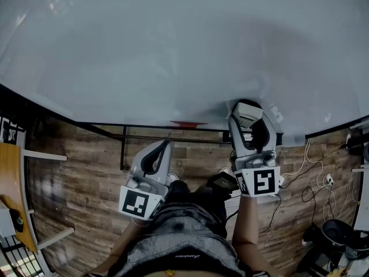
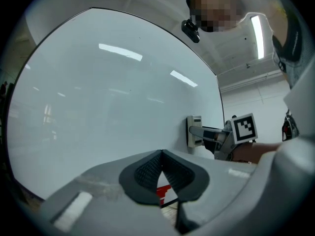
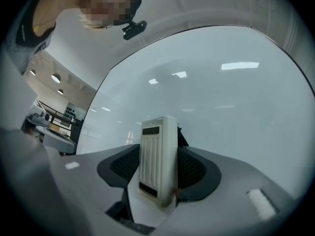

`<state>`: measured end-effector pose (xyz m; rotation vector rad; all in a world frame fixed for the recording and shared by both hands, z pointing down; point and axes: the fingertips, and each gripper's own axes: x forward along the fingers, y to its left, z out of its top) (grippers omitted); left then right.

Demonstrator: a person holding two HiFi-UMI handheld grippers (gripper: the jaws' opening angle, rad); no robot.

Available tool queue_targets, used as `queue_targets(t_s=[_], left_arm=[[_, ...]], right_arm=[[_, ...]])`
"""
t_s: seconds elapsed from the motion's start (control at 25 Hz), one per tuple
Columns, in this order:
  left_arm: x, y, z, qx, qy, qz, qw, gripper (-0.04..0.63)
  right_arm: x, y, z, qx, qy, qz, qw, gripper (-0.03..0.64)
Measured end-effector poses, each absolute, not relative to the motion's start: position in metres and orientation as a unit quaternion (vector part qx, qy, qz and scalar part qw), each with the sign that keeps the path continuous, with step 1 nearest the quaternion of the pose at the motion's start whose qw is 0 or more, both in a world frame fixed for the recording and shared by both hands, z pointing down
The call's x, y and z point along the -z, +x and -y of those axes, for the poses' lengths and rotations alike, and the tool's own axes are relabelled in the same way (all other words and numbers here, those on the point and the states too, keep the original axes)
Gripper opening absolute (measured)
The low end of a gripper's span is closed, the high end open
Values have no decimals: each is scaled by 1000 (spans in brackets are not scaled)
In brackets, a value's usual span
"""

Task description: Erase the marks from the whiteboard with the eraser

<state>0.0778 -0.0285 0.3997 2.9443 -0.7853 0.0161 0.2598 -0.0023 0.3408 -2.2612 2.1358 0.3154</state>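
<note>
Left gripper (image 2: 161,155) hangs low, jaws together (pads touching); right gripper (image 3: 158,171) clamps the eraser (image 1: 247,113) against the whiteboard (image 1: 173,51) near its lower edge.

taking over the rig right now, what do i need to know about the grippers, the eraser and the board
Left gripper: jaws shut, empty, held clear of the whiteboard.
Right gripper: jaws shut on the eraser, which looks flat against the board near its lower edge.
Done: no marks show on the board in any view, so it looks wiped.
Left: check the parts of the board outside these views, then probably put the eraser down.
</note>
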Motion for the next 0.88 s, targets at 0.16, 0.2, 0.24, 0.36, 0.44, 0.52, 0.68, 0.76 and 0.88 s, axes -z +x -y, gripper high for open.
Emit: queue_targets(t_s=[0.16, 0.2, 0.24, 0.36, 0.44, 0.52, 0.68, 0.76, 0.88], left_arm=[[-402, 57, 35, -11, 964, 263, 47, 3], [-402, 54, 37, -11, 963, 265, 46, 3], [-402, 53, 38, -10, 962, 267, 46, 3], [-399, 57, 43, -5, 961, 274, 44, 3], [-396, 67, 44, -1, 960, 277, 43, 3], [-393, 78, 46, 4, 960, 278, 41, 3], [-383, 99, 50, 4, 959, 280, 40, 3], [-375, 113, 49, 4, 960, 278, 33, 3], [-368, 133, 49, 3, 960, 277, 30, 3]], right_arm=[[-342, 250, 6, -93, -729, -678, 16, 241], [-343, 249, 7, -92, -730, -677, 17, 241], [-343, 248, 8, -93, -729, -678, 16, 241], [-343, 250, 8, -92, -726, -682, 14, 241], [-344, 252, 6, -90, -723, -685, 13, 241], [-343, 251, 6, -93, -719, -689, 17, 241], [-340, 248, 9, -92, -715, -693, 21, 241], [-340, 249, 8, -89, -714, -695, 17, 241], [-336, 249, 9, -90, -706, -702, 18, 241]])
